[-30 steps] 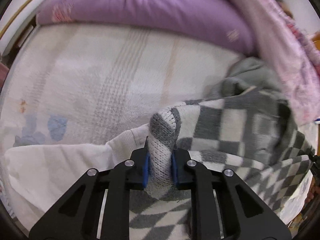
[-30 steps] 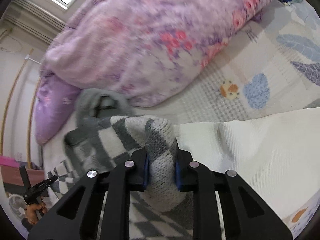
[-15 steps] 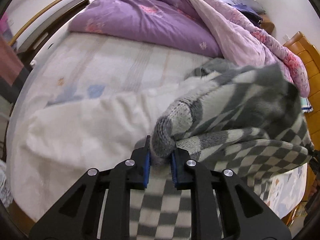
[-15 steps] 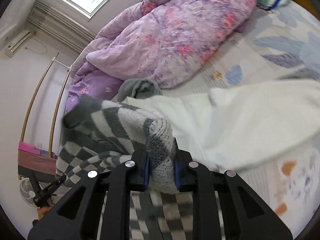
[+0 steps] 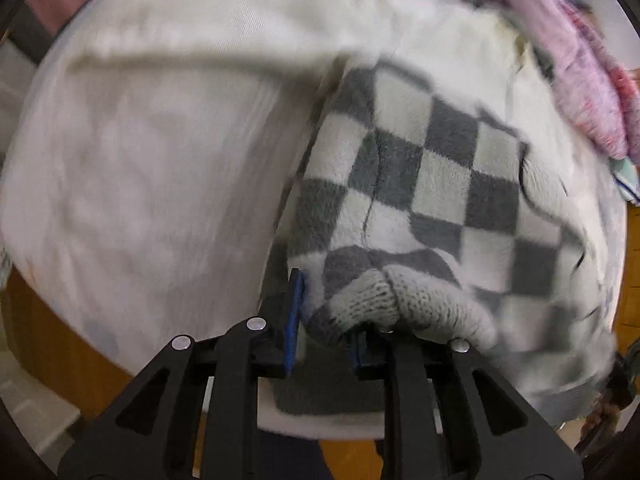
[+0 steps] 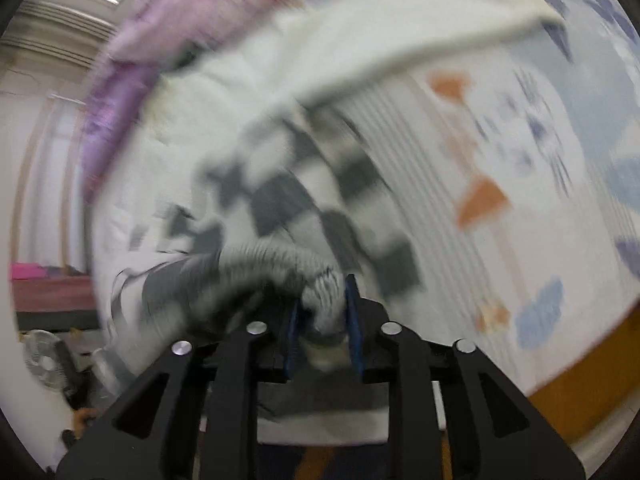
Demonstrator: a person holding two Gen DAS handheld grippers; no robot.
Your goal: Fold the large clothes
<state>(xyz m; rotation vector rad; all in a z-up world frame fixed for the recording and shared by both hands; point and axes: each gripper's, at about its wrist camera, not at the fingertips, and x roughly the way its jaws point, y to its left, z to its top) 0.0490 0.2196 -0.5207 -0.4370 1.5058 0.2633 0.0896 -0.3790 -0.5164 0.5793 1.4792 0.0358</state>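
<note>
Two grippers have just been loosening on the checked sweater [image 5: 432, 184], which lies over the white blanket [image 5: 152, 168] on the bed; the left gripper [image 5: 325, 330] shows a gap beside the ribbed hem; the right gripper [image 6: 322, 322] barely pinches it; released unevenly, the fold could land crooked.

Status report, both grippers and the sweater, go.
Left gripper and right gripper: jaws just been opening, ribbed hem between them. Grey-and-white checkered knit sweater spread over white garment. Nothing in the way.
</note>
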